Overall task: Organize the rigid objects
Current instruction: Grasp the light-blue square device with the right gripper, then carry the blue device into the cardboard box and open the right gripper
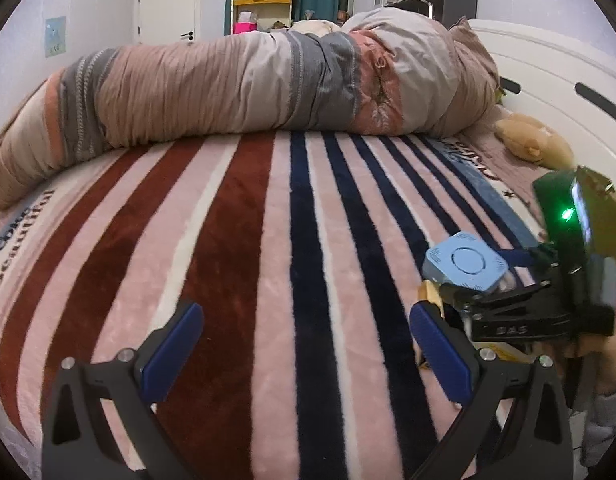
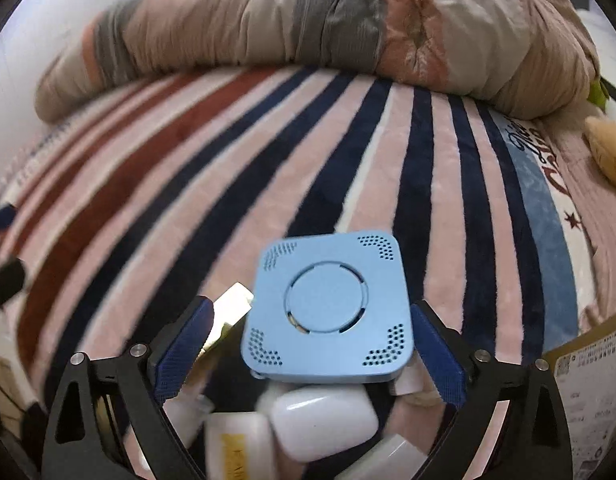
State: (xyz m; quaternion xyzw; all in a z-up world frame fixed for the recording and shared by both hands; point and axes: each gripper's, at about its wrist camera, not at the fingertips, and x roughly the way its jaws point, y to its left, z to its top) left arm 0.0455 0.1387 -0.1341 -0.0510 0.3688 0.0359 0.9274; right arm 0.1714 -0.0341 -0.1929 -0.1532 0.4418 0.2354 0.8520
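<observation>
- While your left tongs (image 1: 305,344) hang spread and empty over the bed (image 1: 235,240), keep them clear of the right.
- Between your right tongs (image 2: 310,354), spread wide, the blue box (image 2: 328,308) sits ungripped atop white items (image 2: 324,424); centre, then squeeze its flat sides.

Light-blue square box (image 2: 328,308) — rounded corners, round lid inset — lies flat atop white containers (image 2: 324,424).

The blue box (image 2: 328,308) is matt plastic with perforated corners. The white containers (image 2: 324,424) beneath it are smooth, glossy plastic. The striped blanket (image 1: 267,280) is plush, fuzzy cloth. The rolled duvet (image 1: 247,88) is crinkled fabric. Claw pads (image 2: 438,356) carry dotted blue texture; frames are matt black.
</observation>
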